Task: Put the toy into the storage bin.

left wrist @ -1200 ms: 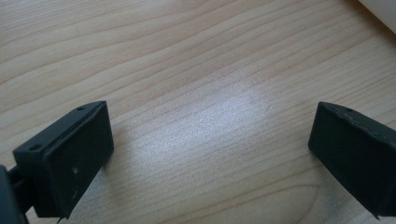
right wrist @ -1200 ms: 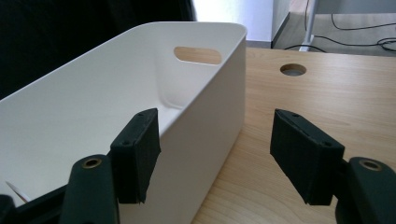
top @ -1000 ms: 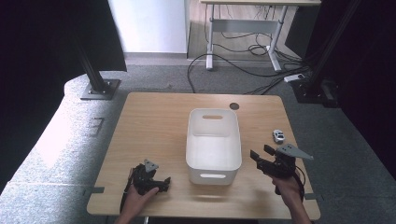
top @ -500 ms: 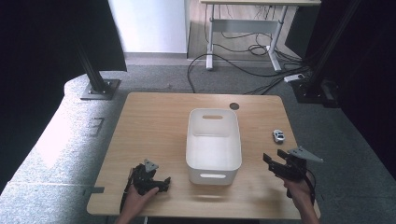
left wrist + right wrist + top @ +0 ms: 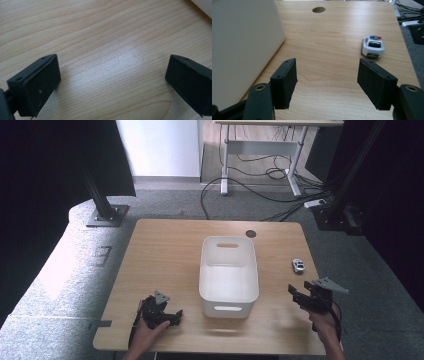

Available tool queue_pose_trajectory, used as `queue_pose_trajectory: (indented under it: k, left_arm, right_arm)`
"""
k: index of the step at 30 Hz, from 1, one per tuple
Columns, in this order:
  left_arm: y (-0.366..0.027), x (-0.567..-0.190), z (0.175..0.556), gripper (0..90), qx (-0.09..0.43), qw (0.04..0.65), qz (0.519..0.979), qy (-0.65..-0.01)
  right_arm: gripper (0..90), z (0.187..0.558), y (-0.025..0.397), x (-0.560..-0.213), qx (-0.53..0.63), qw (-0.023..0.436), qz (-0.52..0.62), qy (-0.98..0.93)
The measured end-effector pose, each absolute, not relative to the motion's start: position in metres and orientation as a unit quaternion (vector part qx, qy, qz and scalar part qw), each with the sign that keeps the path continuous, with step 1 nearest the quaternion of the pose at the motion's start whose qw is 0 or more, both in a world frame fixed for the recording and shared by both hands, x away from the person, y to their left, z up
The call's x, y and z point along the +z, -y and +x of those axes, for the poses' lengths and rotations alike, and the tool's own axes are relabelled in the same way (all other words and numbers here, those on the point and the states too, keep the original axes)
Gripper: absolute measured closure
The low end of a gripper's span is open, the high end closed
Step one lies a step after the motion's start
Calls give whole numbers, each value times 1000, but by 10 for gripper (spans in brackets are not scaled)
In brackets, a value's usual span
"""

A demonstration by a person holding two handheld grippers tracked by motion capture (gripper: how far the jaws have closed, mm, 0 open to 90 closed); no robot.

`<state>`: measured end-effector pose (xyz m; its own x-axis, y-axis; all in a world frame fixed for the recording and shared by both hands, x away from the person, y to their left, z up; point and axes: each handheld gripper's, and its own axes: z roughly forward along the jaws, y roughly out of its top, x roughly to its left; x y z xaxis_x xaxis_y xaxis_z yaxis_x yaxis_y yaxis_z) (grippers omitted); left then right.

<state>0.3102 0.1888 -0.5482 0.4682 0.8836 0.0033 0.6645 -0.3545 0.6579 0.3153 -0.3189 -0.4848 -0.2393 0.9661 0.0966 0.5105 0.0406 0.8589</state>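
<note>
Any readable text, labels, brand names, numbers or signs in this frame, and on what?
"3": a pale mark that reads like this digit, on the grey floor mat left of the table.
Toy car: red and blue roof lights, no lettering legible.
White bin: no label visible.
Left gripper and right gripper: plain black jaws, no markings.

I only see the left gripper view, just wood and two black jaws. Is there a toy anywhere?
Observer: Yes, a little white toy car sits on the table, ahead of the right tool.
Operator: Is the right tool holding it?
Observer: No, its jaws are open and the car is apart from them.
Operator: What's the white thing at my corner?
Observer: A white bin in the middle of the table, with nothing inside.
</note>
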Motion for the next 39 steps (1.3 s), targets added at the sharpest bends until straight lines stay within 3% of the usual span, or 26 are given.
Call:
queue_pose_trajectory:
  k: [39]
  left_arm:
    - [-188,-548,312,0,182,302,803,-480]
  right_arm:
    - [300,361,337,-488,358,294,598,-654]
